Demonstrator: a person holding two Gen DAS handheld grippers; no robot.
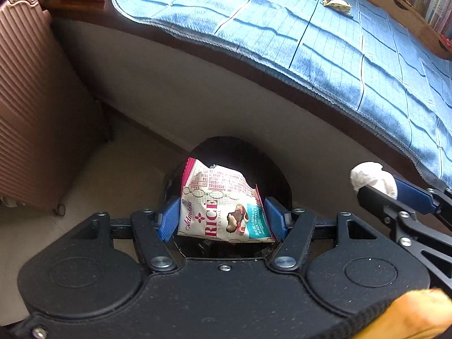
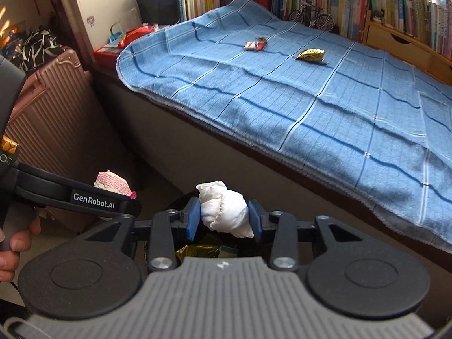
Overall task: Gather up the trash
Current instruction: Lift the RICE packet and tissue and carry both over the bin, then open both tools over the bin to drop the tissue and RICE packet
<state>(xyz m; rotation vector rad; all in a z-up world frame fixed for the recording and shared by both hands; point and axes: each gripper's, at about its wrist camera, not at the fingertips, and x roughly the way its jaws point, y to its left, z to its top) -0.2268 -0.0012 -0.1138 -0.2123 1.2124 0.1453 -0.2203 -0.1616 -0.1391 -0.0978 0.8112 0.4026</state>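
Observation:
My left gripper (image 1: 223, 216) is shut on a white and pink rice snack packet (image 1: 220, 197), its blue pads pressing both edges, right above a black bin (image 1: 271, 166) on the floor. My right gripper (image 2: 224, 220) is shut on a crumpled white tissue wad (image 2: 223, 209) and hangs over the same bin (image 2: 248, 250), where a gold wrapper (image 2: 203, 250) lies inside. In the left wrist view the right gripper (image 1: 378, 189) and its tissue (image 1: 370, 175) sit at the right. A red and white wrapper (image 2: 255, 44) and a gold wrapper (image 2: 310, 55) lie on the bed.
A bed with a blue checked blanket (image 2: 282, 99) fills the right side, its grey base just behind the bin. A pink ribbed suitcase (image 1: 34, 99) stands at the left. Bookshelves (image 2: 395, 5) line the far wall. A hand (image 2: 11, 243) grips the left tool.

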